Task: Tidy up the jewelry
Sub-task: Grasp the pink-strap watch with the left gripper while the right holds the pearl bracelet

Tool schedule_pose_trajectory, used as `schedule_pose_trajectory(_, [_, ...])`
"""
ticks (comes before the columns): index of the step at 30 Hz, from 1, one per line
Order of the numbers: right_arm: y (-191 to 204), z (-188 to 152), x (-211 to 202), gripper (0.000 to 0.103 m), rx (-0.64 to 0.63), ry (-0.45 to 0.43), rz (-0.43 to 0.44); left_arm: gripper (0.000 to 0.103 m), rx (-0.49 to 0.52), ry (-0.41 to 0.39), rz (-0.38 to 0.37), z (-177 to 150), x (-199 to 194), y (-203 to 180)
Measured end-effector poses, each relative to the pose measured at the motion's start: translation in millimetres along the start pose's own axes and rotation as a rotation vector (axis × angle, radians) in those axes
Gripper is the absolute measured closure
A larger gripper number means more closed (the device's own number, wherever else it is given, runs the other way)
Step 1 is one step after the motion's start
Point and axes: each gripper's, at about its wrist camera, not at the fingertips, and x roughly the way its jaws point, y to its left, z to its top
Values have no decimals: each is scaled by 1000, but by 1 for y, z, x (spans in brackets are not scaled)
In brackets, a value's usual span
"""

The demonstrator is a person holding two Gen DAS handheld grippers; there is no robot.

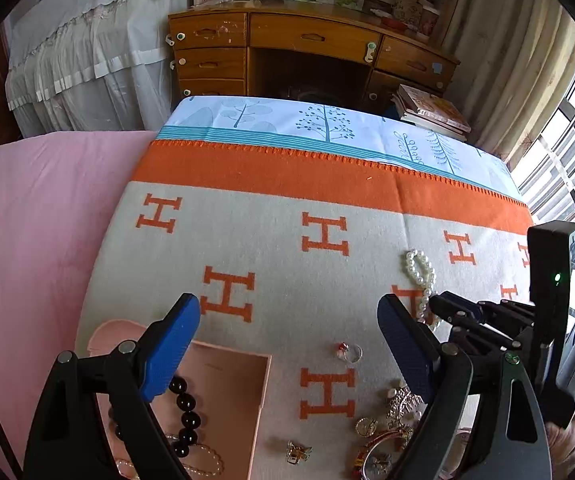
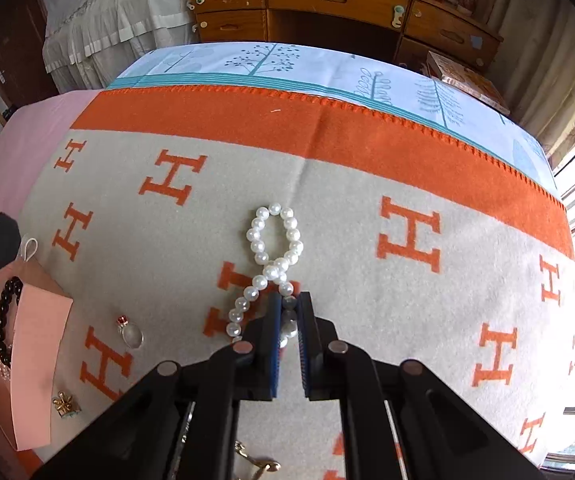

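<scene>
on the blanket, right fingers pinch pearl bracelet lying lengthwise away; left fingers wide, empty.

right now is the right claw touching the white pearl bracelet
Touching. The right wrist view shows the right claw shut on the white pearl bracelet, with beads pinched between its blue pads on the grey and orange blanket.

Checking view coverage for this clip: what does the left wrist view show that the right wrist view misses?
Only the left wrist view: the open left tongs and a heap of gold jewelry. Only the right wrist view: the right tongs shut on the pearl bracelet, seen up close. Both: the pearl bracelet, the ring, the black bead bracelet in the pink box, and the blanket.
</scene>
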Motion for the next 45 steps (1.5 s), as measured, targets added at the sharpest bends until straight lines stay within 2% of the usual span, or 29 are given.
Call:
schedule_pose_trajectory(4, [-42,-15,-9,96,158,1,89,14,50,-11,-1,-19,-13,-11])
schedule_pose_trajectory(9, [-92,-53,-42,96,325,-70,172,14,137,-24,-16,-48,-31,-32])
schedule_pose_trajectory(15, [-121,-108,-79,96,426,-147,254,14,213,27,-115,-81,-46,-61])
schedule_pose_trajectory(18, [-126,-132,-86,96,456,-158,286,14,269,59,-162,-95,-45,-82])
schedule_pose_trajectory(21, [-128,-151,-90,96,472,-158,303,14,360,73,-151,-105,-40,-108])
schedule_pose_trajectory(25, [-128,-171,-94,96,472,-157,304,16,601,71,-157,-120,-34,-147])
schedule_pose_trajectory(29, [-133,-185,-93,96,481,-151,316,16,868,53,-120,-135,-29,-177])
schedule_pose_trajectory(34, [-137,-188,-93,96,482,-151,329,16,1070,126,-118,-146,-16,-195])
schedule_pose_trajectory(39, [-135,-187,-88,96,468,-139,341,17,1169,169,-74,-150,4,-203])
schedule_pose_trajectory(45, [-146,-189,-86,96,502,-146,327,20,1158,200,-85,-141,22,-211])
